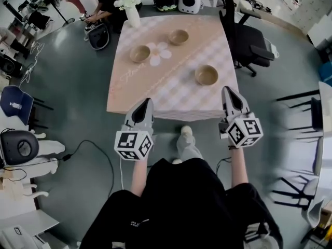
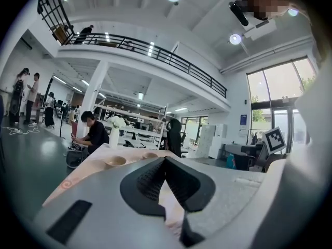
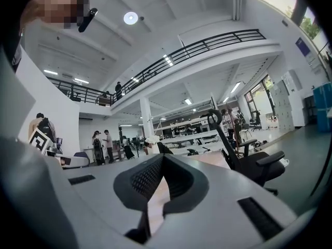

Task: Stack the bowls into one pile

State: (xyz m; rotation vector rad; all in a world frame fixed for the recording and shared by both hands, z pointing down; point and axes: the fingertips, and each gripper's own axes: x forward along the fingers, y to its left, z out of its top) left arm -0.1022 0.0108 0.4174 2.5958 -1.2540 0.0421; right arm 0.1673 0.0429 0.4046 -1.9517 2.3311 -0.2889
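Both tongs were pressed together with nothing in them. The left tongs [image 1: 147,104] and right tongs [image 1: 228,91] hung just off the table's [image 1: 155,110] near edge, one toward each near corner, pointing across it. Each one's own camera agreed: tips meeting, nothing pinched.

No stacking had been done yet. All three bowls sat on the table, well apart from each other: the near bowl [image 1: 206,75] on the table's right side closest to the person, the left bowl [image 1: 139,53] around the table's middle-left, and the far bowl [image 1: 179,36] further back near the centre. A vase [image 1: 132,12] of white flowers stood at the table's far left corner.

What I'd have worried about from there:
- Going in with the tips closed would just shove a bowl across the table instead of grabbing it.
- Pinching one rim means the bowl could tip or slip out on the lift.
- The cloth [image 1: 171,95] on the table might have been loose (couldn't tell from above), so a dragged bowl could bunch it up.
- Reaching for the left bowl put the left tongs on the vase's side of the table, and a sloppy swing could knock it.
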